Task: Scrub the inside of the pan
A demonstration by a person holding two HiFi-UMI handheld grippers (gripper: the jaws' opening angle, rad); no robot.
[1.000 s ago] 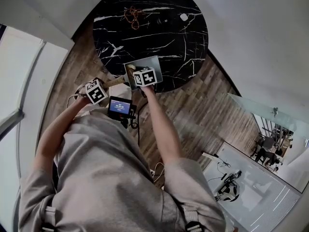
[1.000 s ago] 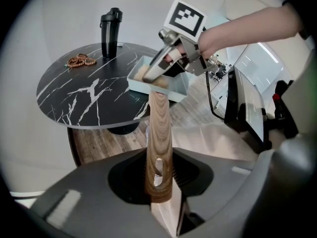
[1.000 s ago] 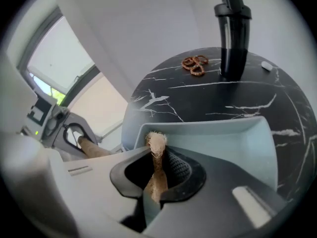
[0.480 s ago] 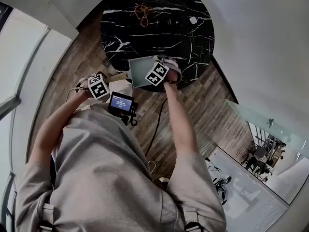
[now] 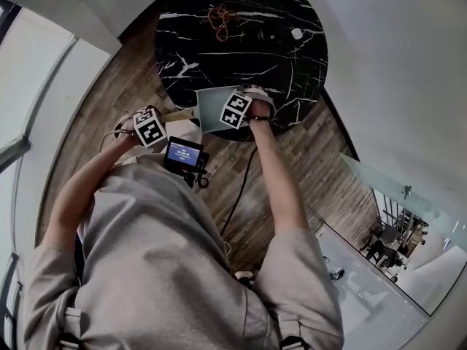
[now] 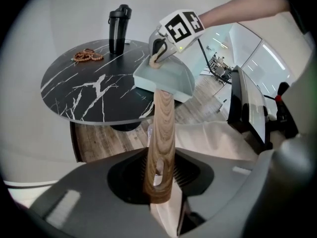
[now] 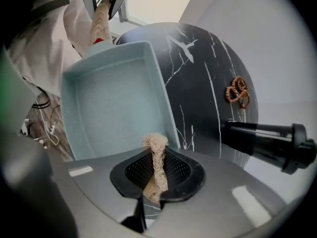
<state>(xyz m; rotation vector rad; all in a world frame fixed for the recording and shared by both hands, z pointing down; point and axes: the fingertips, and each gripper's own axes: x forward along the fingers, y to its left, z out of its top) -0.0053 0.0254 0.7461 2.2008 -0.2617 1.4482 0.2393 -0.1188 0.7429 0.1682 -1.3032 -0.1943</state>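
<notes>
Pale-blue square pan (image 7: 114,103), wooden handle (image 6: 162,133)

Round black marble table (image 5: 219,57), wood floor (image 5: 310,159)

There was one round black marble table (image 5: 219,64). On its far side lay one string of brown beads (image 5: 219,17), one black bottle (image 6: 118,29) and one small white thing (image 5: 295,33), too small to tell what. At its near edge was one pale blue square pan (image 7: 114,103), with one wooden handle (image 6: 162,133). There was one tan scrubber (image 7: 157,155). The grippers numbered two, the left gripper (image 6: 161,182) and the right gripper (image 7: 156,177), and the marker cubes two, the left cube (image 5: 149,131) and the right cube (image 5: 235,111). Nearest was one small lit screen (image 5: 182,156) and one dark cable (image 5: 244,188).
</notes>
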